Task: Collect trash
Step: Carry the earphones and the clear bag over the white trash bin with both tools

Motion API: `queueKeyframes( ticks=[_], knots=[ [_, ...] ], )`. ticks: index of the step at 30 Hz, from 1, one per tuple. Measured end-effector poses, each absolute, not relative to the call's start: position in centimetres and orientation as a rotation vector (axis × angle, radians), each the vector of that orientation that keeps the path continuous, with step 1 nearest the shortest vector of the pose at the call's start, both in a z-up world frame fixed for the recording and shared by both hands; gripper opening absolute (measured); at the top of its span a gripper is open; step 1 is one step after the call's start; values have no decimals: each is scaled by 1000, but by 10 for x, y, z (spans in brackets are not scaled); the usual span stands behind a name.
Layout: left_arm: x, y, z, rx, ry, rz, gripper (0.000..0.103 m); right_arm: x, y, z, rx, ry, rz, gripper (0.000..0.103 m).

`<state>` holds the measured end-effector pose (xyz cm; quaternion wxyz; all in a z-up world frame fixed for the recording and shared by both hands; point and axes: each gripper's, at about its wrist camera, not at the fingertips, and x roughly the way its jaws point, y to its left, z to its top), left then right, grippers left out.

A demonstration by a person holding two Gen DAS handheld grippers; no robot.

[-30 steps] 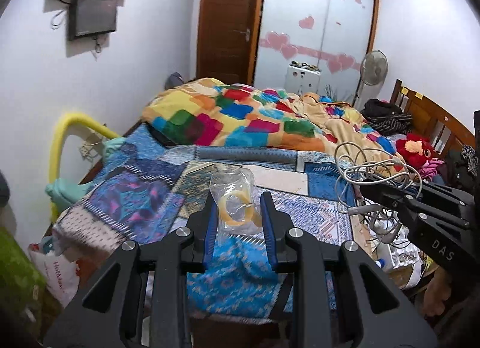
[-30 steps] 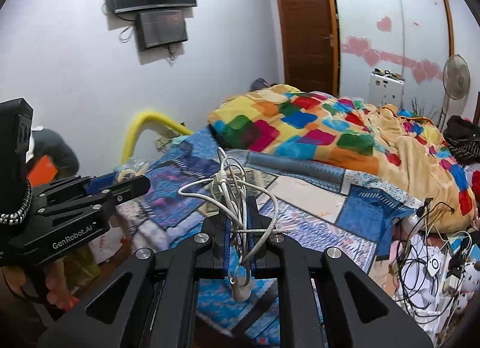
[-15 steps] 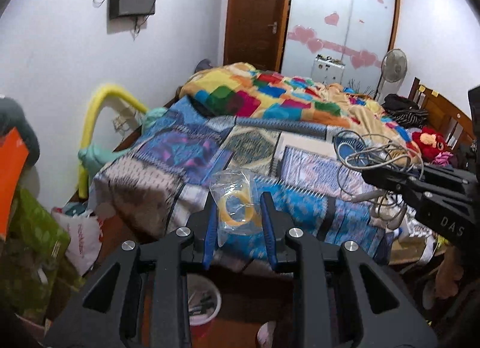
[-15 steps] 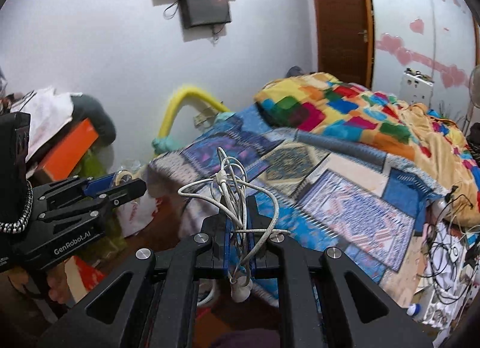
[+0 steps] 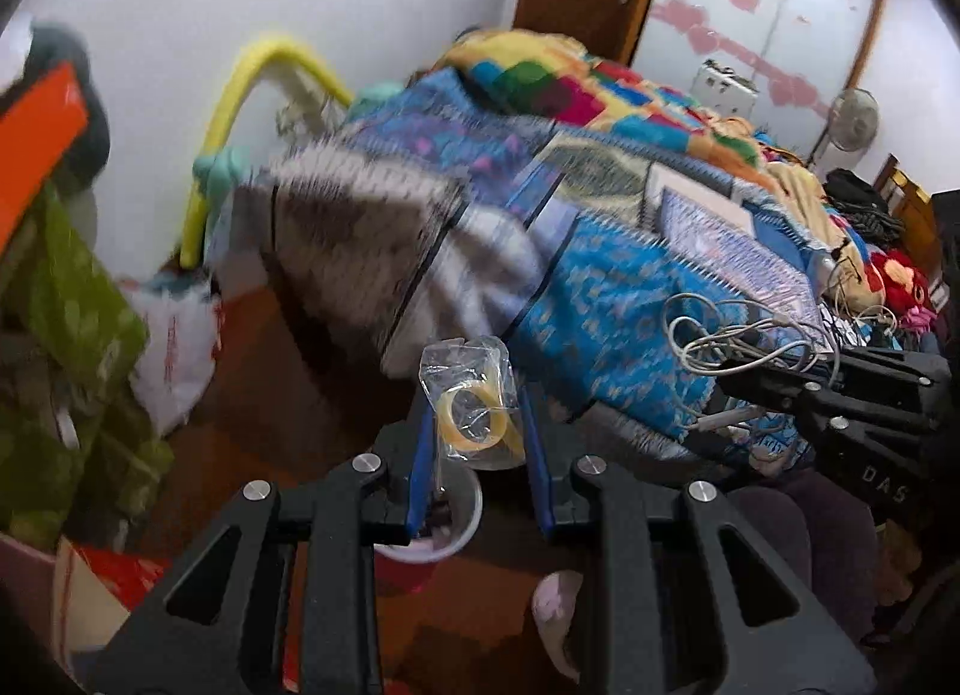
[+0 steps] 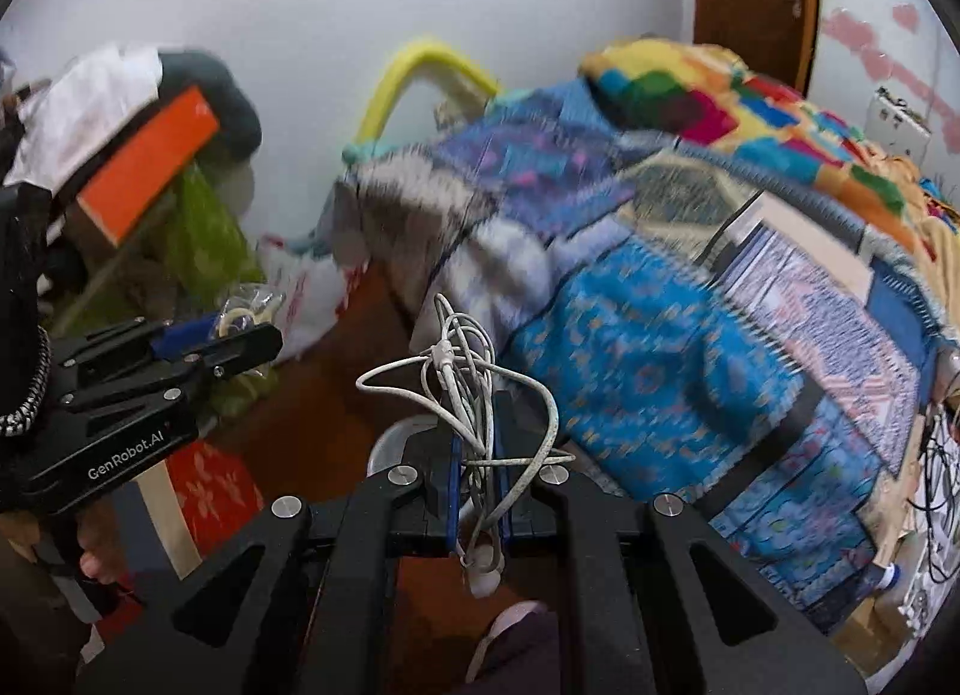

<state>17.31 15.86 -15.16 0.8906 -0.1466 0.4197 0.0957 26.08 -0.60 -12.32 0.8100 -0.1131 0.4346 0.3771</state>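
Both claws have swung down from the bed point(image 5: 630, 299): left claw point(image 5: 474, 431) clamps the bagged tape roll point(image 5: 471, 404), right claw point(image 6: 478, 491) pinches the tangled cable point(image 6: 462, 389), nearing the bin point(image 5: 447, 521) for dropping.

Left gripper point(image 5: 477, 443): matte black angular frame with triangular cut-outs, silver screw heads and blue finger pads point(image 5: 420, 455). Right gripper point(image 6: 478, 473): identical build; its side at the left view's right edge reads "DAS". At the right view's lower left, "GenRobot.AI" lettering.
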Motion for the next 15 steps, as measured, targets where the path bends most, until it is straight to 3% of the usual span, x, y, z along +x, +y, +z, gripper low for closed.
queueKeyframes(
  ticks=[15],
  knots=[
    [152, 202, -268, -454, 1091, 338, 27, 261, 78, -236, -419, 1189, 877, 9]
  ],
)
